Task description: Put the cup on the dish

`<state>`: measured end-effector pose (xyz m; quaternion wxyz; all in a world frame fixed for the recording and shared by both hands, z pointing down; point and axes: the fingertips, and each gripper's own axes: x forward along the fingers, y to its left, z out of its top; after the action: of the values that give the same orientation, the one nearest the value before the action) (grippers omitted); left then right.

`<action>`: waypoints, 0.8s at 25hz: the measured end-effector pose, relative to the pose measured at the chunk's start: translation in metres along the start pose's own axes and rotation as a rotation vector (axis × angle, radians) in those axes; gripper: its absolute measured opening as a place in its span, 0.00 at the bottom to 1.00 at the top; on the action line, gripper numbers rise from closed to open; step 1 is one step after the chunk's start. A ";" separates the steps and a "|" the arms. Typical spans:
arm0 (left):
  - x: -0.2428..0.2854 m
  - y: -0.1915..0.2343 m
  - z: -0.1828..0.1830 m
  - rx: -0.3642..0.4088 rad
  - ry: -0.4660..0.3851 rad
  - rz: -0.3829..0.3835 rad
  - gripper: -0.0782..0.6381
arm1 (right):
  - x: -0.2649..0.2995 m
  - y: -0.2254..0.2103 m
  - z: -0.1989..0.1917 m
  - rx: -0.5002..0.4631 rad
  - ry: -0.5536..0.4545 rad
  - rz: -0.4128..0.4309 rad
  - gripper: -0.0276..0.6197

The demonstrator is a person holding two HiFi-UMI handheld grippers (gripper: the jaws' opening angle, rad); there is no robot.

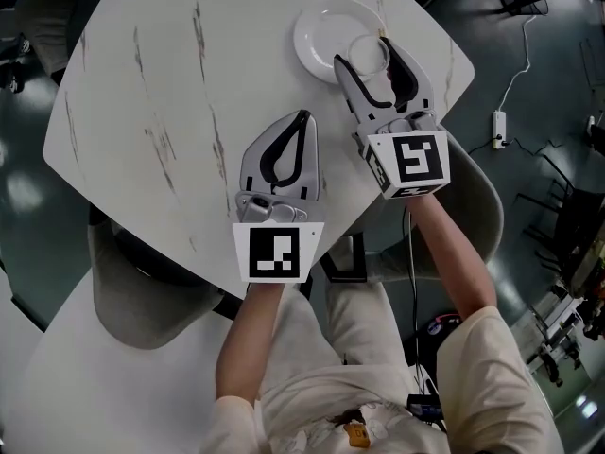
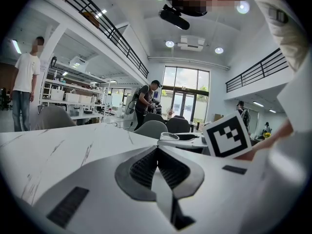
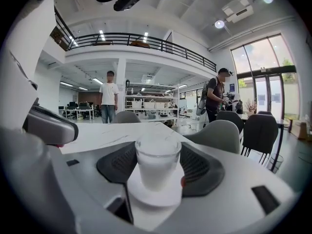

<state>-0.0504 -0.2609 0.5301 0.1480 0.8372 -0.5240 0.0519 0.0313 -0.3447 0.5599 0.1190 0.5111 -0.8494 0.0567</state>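
Your left gripper (image 1: 302, 119) hovers over the desk (image 1: 142, 83), jaws together; your right gripper (image 1: 364, 53) is clamped on the cup (image 3: 157, 161), standing on the dish (image 1: 317, 28).

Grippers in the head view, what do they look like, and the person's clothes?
The left gripper and right gripper match: light grey curved fingers with black inner pads, each backed by a white cube bearing black square markers. The person wears a cream short-sleeved top.

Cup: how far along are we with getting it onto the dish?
Done: the cup looks set on the dish. In hand: the right gripper grips it on both sides. To do: open the fingers and back away. The left gripper is shut and empty.
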 end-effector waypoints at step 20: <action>0.009 0.000 -0.005 0.010 0.021 -0.023 0.11 | 0.041 -0.008 -0.009 -0.024 0.015 -0.038 0.46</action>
<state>-0.0462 -0.2674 0.5376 0.1498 0.8433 -0.5125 0.0614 0.0208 -0.3814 0.5787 0.1328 0.5253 -0.8391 0.0481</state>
